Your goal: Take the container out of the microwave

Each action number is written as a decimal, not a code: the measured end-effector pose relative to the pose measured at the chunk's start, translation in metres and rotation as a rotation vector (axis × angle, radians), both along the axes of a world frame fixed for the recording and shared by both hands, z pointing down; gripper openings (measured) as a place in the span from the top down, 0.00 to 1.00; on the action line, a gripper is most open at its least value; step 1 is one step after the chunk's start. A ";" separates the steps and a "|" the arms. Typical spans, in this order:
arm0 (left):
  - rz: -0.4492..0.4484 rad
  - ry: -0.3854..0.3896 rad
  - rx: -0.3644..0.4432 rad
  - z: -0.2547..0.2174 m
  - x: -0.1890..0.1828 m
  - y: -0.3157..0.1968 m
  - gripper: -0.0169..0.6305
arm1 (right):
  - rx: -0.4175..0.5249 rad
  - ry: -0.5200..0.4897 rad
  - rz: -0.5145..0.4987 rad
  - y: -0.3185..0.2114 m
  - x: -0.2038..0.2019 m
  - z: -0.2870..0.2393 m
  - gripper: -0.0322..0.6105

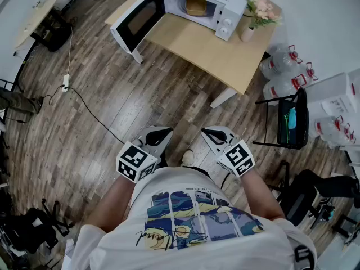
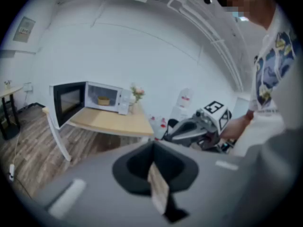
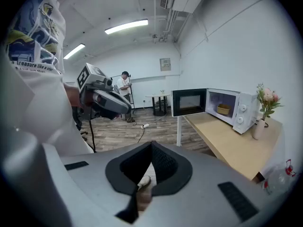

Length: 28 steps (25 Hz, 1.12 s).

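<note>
Both the left gripper (image 1: 163, 131) and right gripper (image 1: 207, 132) hang with jaws clenched on nothing, well apart from the table (image 1: 209, 46). The container (image 1: 196, 5) sits inside the open microwave (image 1: 224, 9); a hasty reach could strike its door (image 1: 138, 20).

Container (image 3: 223, 109) sits inside open microwave (image 3: 242, 111) on table (image 3: 227, 145)

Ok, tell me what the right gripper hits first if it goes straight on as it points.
Probably nothing near: the right gripper points along open wood floor beside the white leg of the table, toward the far room. The microwave sits off to its right. Depth is unclear.
</note>
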<state>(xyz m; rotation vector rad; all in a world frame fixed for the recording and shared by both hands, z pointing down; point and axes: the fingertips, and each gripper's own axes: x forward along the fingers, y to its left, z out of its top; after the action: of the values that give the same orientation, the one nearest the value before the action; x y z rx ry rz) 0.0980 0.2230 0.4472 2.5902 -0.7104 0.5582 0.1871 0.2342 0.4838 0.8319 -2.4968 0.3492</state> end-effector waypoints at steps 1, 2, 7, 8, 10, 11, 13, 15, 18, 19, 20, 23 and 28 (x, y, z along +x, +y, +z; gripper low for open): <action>0.002 0.003 0.007 -0.001 -0.004 -0.009 0.96 | 0.002 0.001 0.004 -0.009 -0.003 0.001 0.94; 0.004 0.008 0.013 -0.001 -0.007 -0.017 0.96 | 0.004 0.003 0.008 -0.018 -0.006 0.001 0.94; 0.039 0.045 0.039 -0.007 -0.027 -0.065 0.96 | -0.004 0.026 0.044 -0.060 -0.030 0.003 0.94; 0.048 0.052 0.047 -0.009 -0.031 -0.077 0.96 | -0.006 0.032 0.048 -0.070 -0.037 0.001 0.94; 0.060 0.072 0.059 -0.015 -0.043 -0.103 0.96 | -0.002 0.057 0.044 -0.093 -0.051 -0.003 0.94; 0.063 0.082 0.064 -0.018 -0.050 -0.116 0.96 | 0.001 0.072 0.040 -0.107 -0.058 -0.004 0.94; 0.072 0.097 0.076 -0.024 -0.065 -0.139 0.96 | 0.003 0.095 0.033 -0.134 -0.072 -0.006 0.94; 0.080 0.108 0.090 -0.031 -0.084 -0.156 0.96 | 0.010 0.119 0.026 -0.159 -0.087 -0.007 0.94; 0.081 0.111 0.088 -0.032 -0.115 -0.173 0.96 | 0.053 0.189 0.025 -0.198 -0.105 -0.003 0.94; 0.081 0.105 0.085 -0.029 -0.125 -0.179 0.96 | 0.072 0.223 0.022 -0.212 -0.109 -0.001 0.94; 0.078 0.099 0.079 -0.027 -0.134 -0.185 0.96 | 0.092 0.266 0.016 -0.226 -0.112 0.002 0.94; 0.039 0.108 0.054 -0.021 -0.152 -0.206 0.96 | 0.161 0.431 -0.009 -0.270 -0.107 0.009 0.94; -0.034 0.093 0.078 -0.023 -0.165 -0.251 0.96 | 0.275 0.642 -0.038 -0.365 -0.079 0.023 0.91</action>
<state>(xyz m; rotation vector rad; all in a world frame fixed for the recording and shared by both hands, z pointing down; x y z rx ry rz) -0.0671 -0.0284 0.4244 2.6512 -0.7573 0.4041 0.1081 -0.1312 0.5064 0.8349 -1.9675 -0.2518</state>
